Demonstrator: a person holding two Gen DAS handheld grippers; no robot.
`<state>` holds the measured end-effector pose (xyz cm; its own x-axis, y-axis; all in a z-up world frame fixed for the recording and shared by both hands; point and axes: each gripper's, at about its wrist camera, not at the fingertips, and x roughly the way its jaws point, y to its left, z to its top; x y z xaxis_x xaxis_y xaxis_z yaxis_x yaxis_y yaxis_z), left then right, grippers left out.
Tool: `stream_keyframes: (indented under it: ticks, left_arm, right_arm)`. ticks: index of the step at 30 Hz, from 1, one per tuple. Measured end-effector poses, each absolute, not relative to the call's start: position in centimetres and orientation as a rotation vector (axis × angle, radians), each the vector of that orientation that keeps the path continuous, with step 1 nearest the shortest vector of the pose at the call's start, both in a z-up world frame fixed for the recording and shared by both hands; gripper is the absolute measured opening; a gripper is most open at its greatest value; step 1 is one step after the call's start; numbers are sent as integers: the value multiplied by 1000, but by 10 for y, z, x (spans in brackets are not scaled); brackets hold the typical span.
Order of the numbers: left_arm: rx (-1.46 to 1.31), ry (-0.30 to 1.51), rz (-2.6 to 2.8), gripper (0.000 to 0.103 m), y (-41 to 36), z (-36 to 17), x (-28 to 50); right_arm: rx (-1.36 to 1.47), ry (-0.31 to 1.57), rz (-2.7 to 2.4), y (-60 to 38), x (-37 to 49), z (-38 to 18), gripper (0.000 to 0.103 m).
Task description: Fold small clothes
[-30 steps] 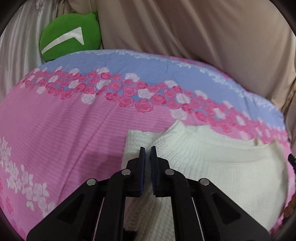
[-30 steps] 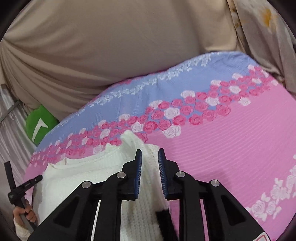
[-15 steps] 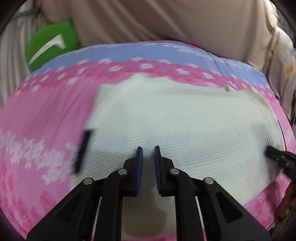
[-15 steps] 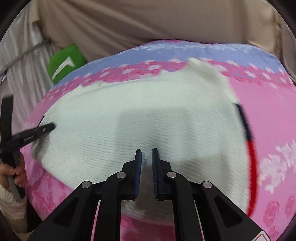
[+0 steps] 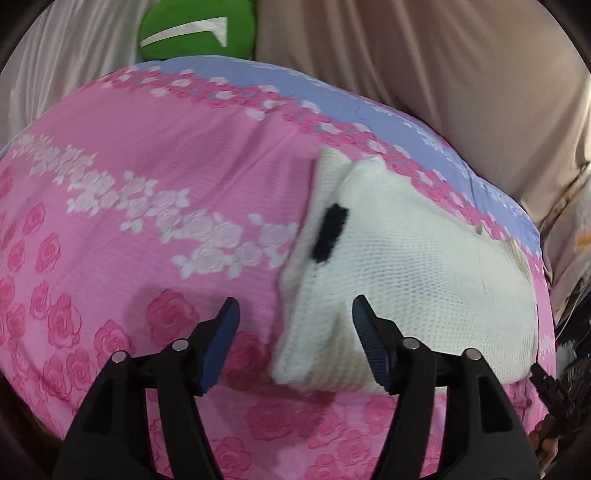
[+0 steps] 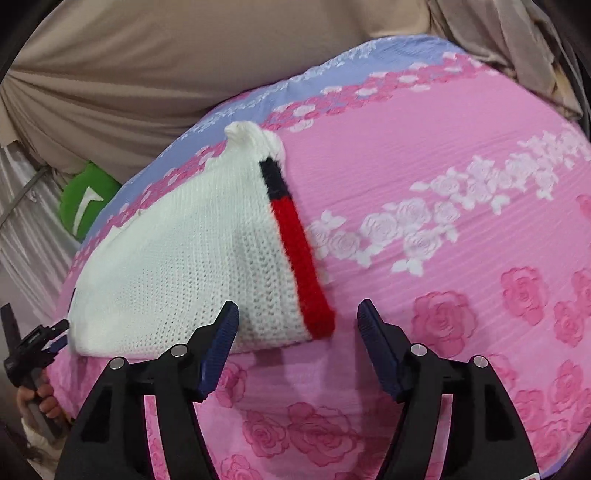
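- The left tongs (image 5: 293,326) are spread wide and grasp nothing. The white knitted garment with its black and red trim band (image 5: 402,280) lies folded on the bed's pink rose-patterned sheet (image 5: 147,206), its near left corner between the tips.
- The right tongs (image 6: 297,325) are likewise released, with the garment's (image 6: 184,266) red-trimmed corner between their tips.
- Risk: clenching on the corner could catch only the top layer, so a lift would peel the fold open.
- Risk: the loose knit may snag on a fingertip and drag the stack askew.
- Risk: the soft sheet could be pinched with the knit and bunch up.
- A green cushion (image 5: 197,31) sits far ahead, well apart.
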<state>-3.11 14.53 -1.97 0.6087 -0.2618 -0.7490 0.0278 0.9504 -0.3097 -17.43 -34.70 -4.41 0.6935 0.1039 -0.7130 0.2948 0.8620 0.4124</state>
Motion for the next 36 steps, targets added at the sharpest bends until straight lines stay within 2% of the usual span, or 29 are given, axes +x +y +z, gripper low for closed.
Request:
stream_keyframes:
  ticks: [1,2,3,4,5,8,10,14,19,21,22,23,26,27,29,30,33,35,36]
  left_arm:
    - [-295,928,-186,61,146,-25,-29]
    - [-315,954,-225,55,144,-32,-26]
    - [-319,980,-267,44,139,-38,-22]
    - [-299,988,-273,27,133,-40,-21]
    - [-282,976,-268,15,132,-38,-22]
    - [-256,938,-270,12,141,-22,-33]
    - [-224,944,-244,9,152,-19,-38]
    - [-231,1012,-240,10,157,-35,-43]
    - [-242,925,-266,17,153,1,-53]
    - [-208,819,-265,37,146,31,-49]
    - [-197,774,-266,52,142,42,-43]
    - [-182,738,-258,55,135,51,-32]
    - [-180,749,-292,55,111,53,12]
    - [-182,773,-316,55,101,49,26]
    - [-171,825,-345,54,79,35,52]
    - [-146,839,-356,54,67,29,59]
    - [-29,851,-300,54,38,7,84]
    - [6,879,-222,53,38,-15,107]
    - [2,881,-202,53,41,-23,113]
  right_arm:
    - [521,796,-122,-341,-174,-44,62]
    - [501,791,-118,-336,-172,-43,41]
    - [511,798,-97,-333,-168,-43,24]
    - [529,787,-87,-333,-167,-40,17]
    - [530,755,-93,-333,-170,-33,15]
    - [490,672,-155,-336,-195,-4,12]
    - [492,684,-173,-344,-207,-2,12]
    - [495,846,-211,-345,-201,-46,13]
    - [505,755,-213,-352,-204,-10,24]
    - [482,654,-205,-357,-197,22,29]
    - [474,618,-192,-358,-190,32,36]
    - [456,581,-173,-357,-177,44,40]
    - [419,575,-125,-353,-126,52,41]
    - [426,597,-101,-352,-106,49,39]
    - [430,645,-45,-344,-71,39,22]
    - [410,671,-24,-338,-55,34,18]
    - [380,754,-46,-338,-15,10,11]
    - [391,823,-146,-356,5,-14,0]
    - [449,818,-128,-366,10,-22,0]
